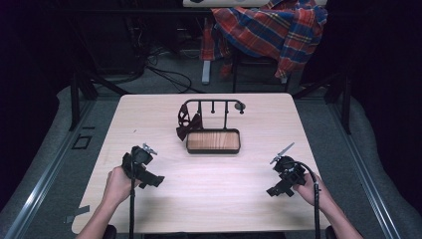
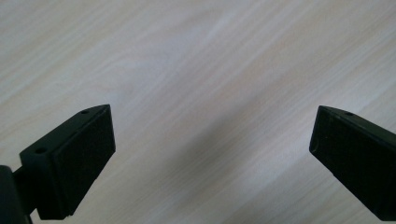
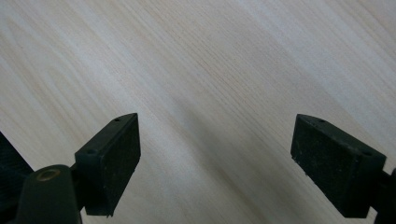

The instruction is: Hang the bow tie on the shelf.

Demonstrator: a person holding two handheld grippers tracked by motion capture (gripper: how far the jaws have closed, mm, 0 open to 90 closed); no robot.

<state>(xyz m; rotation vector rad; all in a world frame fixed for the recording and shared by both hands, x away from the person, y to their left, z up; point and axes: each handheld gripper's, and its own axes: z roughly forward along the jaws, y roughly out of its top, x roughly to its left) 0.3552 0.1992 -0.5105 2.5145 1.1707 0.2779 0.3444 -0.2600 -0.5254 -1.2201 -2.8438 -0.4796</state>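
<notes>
While my left tool point(image 1: 142, 162) and right tool point(image 1: 284, 172) rest wide and empty on the tabletop point(image 1: 214, 194), nothing looks begun.

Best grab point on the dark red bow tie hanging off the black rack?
Probably the narrow centre knot of the dark red bow tie, jaws pinching across it. It hangs at the left end of the black metal rack, so come from the left front with the open left hand-held gripper, avoiding the rack's wooden-bottomed tray.

High view overlooks table point(image 1: 209, 194); gripper views face it closely.
</notes>
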